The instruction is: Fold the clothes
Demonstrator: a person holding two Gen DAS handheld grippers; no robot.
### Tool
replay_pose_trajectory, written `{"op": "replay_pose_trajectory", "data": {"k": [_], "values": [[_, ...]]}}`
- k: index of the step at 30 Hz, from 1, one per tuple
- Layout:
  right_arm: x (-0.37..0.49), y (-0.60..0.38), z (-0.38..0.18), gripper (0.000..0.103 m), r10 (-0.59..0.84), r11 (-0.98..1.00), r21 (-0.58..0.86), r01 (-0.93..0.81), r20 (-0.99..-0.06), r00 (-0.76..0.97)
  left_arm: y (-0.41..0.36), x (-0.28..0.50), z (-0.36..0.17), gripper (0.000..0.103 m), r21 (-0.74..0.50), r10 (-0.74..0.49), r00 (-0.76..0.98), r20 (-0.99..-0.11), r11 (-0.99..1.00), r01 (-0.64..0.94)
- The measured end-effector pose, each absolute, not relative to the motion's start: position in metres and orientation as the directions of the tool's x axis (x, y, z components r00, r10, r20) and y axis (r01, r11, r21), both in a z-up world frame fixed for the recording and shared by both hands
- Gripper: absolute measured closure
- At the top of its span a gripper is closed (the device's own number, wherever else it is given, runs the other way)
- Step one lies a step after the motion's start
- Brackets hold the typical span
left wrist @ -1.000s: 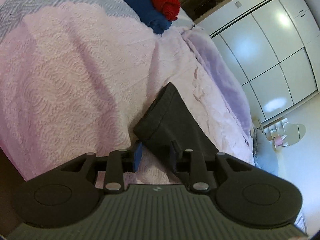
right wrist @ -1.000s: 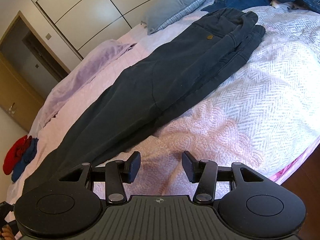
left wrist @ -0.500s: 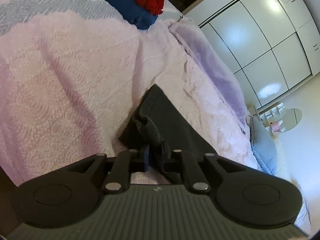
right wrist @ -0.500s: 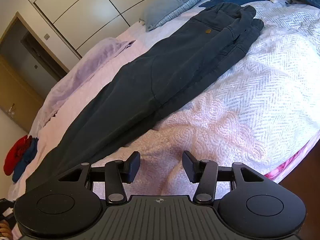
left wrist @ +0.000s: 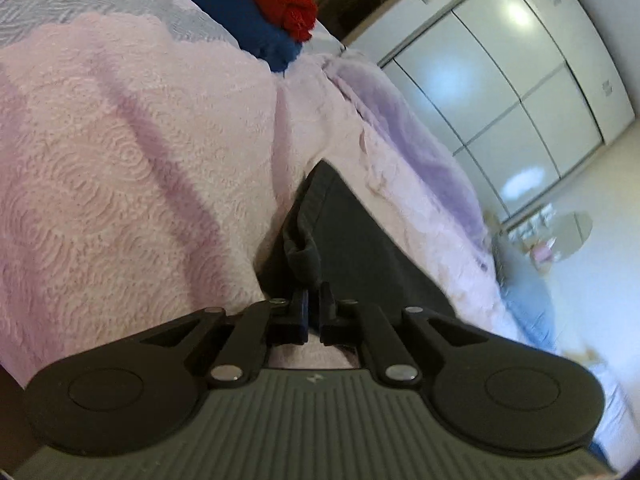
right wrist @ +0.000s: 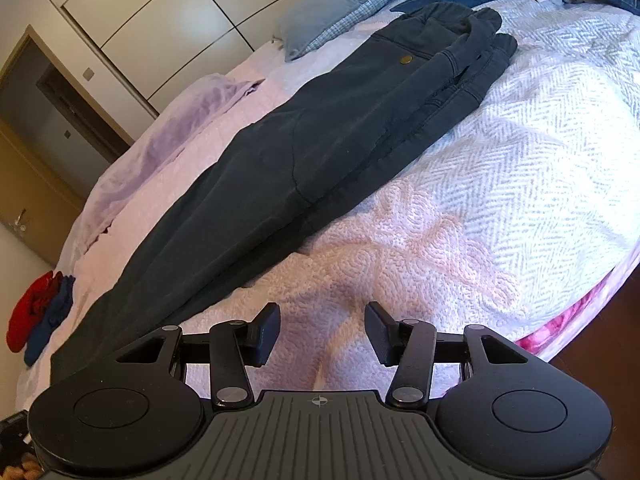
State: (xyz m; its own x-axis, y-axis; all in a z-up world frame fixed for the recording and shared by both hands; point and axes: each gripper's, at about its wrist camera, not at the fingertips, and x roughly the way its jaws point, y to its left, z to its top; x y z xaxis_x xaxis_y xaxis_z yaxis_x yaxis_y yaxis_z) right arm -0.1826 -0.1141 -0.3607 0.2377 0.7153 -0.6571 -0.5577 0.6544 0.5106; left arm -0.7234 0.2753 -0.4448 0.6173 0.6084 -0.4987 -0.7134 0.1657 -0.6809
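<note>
My left gripper (left wrist: 314,308) has its jaws drawn nearly together on the hem end of the dark trousers (right wrist: 320,152), and a bunched fold of that hem rises just ahead of the fingertips, so I judge the pinch is on cloth and not on the bedspread (left wrist: 120,160) underneath. My right gripper (right wrist: 322,330) hangs with its jaws wide apart and nothing between them, over bare quilt just short of the near edge of the trouser leg. From that camera the trousers run away from me in a long diagonal, legs laid one over the other, the hem down to my left and the waistband (right wrist: 472,32) far ahead and to the right, close to the grey pillow (right wrist: 340,20). This looks like heavy denim-type cloth: soft enough to drape and crease, but thick, with some weight, and likely to drag on the textured quilt instead of sliding. I would expect a single-corner lift to let the far side sag and twist, so the sensible second hold is the hem's other corner or the leg edge just ahead of the right jaws, taking both layers. The thick seam should give the pads a firm bite; thin single layers would slip. Folded red and blue clothes (left wrist: 256,12) sit well ahead of the left gripper.
</note>
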Motion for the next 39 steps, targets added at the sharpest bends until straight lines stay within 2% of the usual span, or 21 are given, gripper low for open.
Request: {"op": "replay_pose_trajectory", "data": {"k": [3, 6, 9, 11, 12, 15, 18, 20, 26, 39], "values": [[-0.184, -0.113, -0.36, 0.052, 0.715, 0.654, 0.509, -0.56, -0.656, 0.24, 0.275, -0.72, -0.434, 0.1, -0.652, 0.618, 0.604, -0.503, 0.187, -0.734], [-0.185, -0.113, -0.36, 0.052, 0.718, 0.651, 0.508, -0.564, -0.653, 0.241, 0.271, -0.712, -0.432, 0.094, -0.572, 0.612, 0.553, -0.566, 0.192, -0.798], [-0.186, -0.115, -0.36, 0.052, 0.719, 0.649, 0.51, -0.565, -0.653, 0.237, 0.263, -0.705, -0.425, 0.092, -0.503, 0.616, 0.492, -0.615, 0.174, -0.846], [-0.187, -0.118, -0.358, 0.052, 0.726, 0.644, 0.519, -0.563, -0.648, 0.233, 0.255, -0.7, -0.411, 0.088, -0.422, 0.646, 0.417, -0.639, 0.157, -0.893], [-0.188, -0.12, -0.356, 0.052, 0.729, 0.641, 0.521, -0.564, -0.644, 0.234, 0.25, -0.697, -0.404, 0.089, -0.381, 0.661, 0.377, -0.649, 0.148, -0.913], [-0.191, -0.125, -0.345, 0.052, 0.725, 0.65, 0.501, -0.572, -0.634, 0.269, 0.218, -0.675, -0.377, 0.088, -0.168, 0.702, 0.244, -0.669, 0.177, -0.97], [-0.199, -0.121, -0.336, 0.033, 0.679, 0.685, 0.421, -0.594, -0.665, 0.311, 0.181, -0.644, -0.365, 0.077, -0.02, 0.702, 0.193, -0.685, 0.247, -0.969], [-0.207, -0.116, -0.332, 0.033, 0.65, 0.693, 0.356, -0.627, -0.685, 0.329, 0.156, -0.622, -0.361, 0.074, 0.033, 0.687, 0.214, -0.694, 0.327, -0.944], [-0.248, -0.11, -0.307, 0.033, 0.683, 0.599, 0.246, -0.762, -0.654, 0.326, 0.109, -0.589, -0.343, 0.073, 0.101, 0.714, 0.227, -0.663, 0.385, -0.917], [-0.283, -0.143, -0.286, 0.031, 0.652, 0.606, 0.154, -0.78, -0.659, 0.376, 0.049, -0.59, -0.314, 0.072, 0.102, 0.735, 0.312, -0.602, 0.458, -0.883]]}}
